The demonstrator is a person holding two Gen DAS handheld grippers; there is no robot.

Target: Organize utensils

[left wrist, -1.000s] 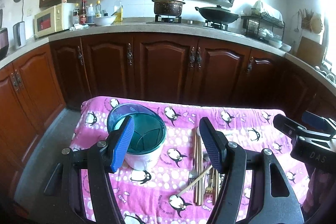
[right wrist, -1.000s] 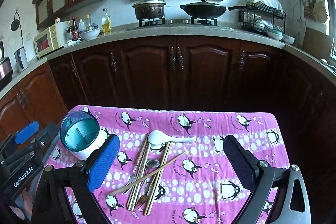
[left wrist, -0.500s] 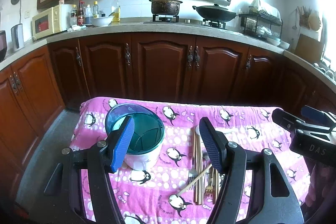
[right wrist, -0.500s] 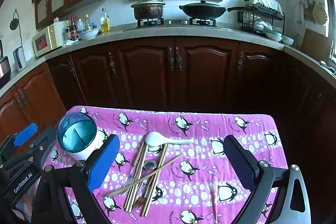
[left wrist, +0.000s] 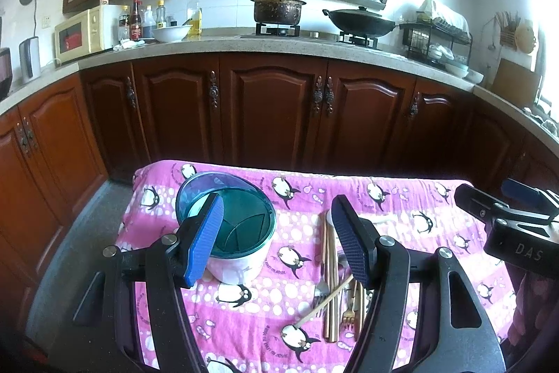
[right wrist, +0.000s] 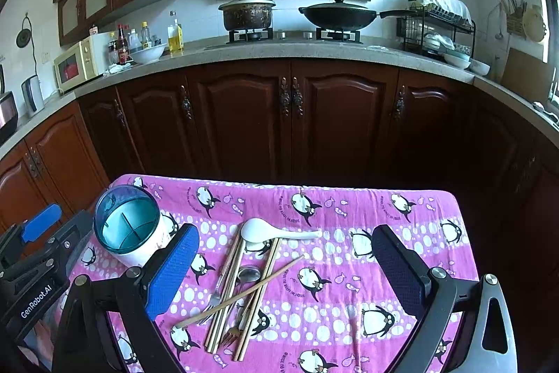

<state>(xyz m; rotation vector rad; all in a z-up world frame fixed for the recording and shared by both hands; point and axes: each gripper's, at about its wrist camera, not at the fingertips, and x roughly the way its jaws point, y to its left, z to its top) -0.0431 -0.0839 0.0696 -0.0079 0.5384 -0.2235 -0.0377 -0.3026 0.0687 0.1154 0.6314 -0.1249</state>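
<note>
Little change vs 1 s ago: both views drifted slightly, holder and utensils unmoved on the cloth. Left gripper [left wrist: 277, 233] hovering over the table, jaws wide apart, nothing held; same for right gripper [right wrist: 284, 271], jaws spread, empty.

Readable text: "GenRobot.AI" on the left gripper body in the right view, "DAS" on the right gripper body in the left view. Small ring lettering around the penguins on the cloth [right wrist: 384, 208], not legible.

Holder [right wrist: 127, 229]: white cylinder, translucent teal rim, inner dividers, upright at the table's left end, no utensils inside. Just right of it, a loose pile: white spoon [right wrist: 265, 231] at the far end with handle pointing right, several chopsticks [right wrist: 229, 282] lying roughly lengthwise, one stick crossing them diagonally, metal spoon [right wrist: 248, 274] and fork [right wrist: 232, 334] mixed in, partly covered. Pile well apart from the holder, not touching it.
</note>
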